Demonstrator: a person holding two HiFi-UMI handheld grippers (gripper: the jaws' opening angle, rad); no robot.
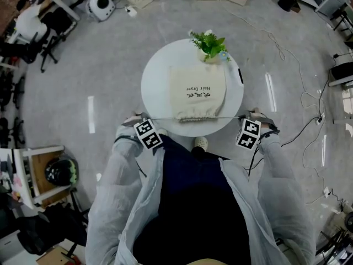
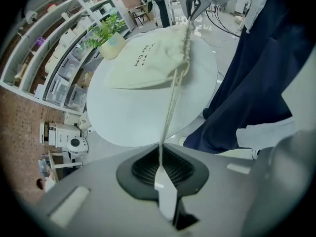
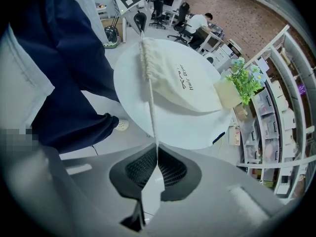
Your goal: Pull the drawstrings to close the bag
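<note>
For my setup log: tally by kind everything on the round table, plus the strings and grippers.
Cloth bag: 1
Potted plant: 1
Dark slim object: 1
Drawstrings: 2, left drawstring, right drawstring
Grippers: 2, left gripper, right gripper, each shut on its drawstring
Total: 7

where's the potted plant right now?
Head view: the potted plant stands at the far edge of the round white table, right of centre, just beyond the drawstring bag.

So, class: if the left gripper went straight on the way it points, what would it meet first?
Probably the gathered mouth of the bag: the left gripper, shut on the drawstring, points along it over the table. Its height above the table is unclear.
</note>
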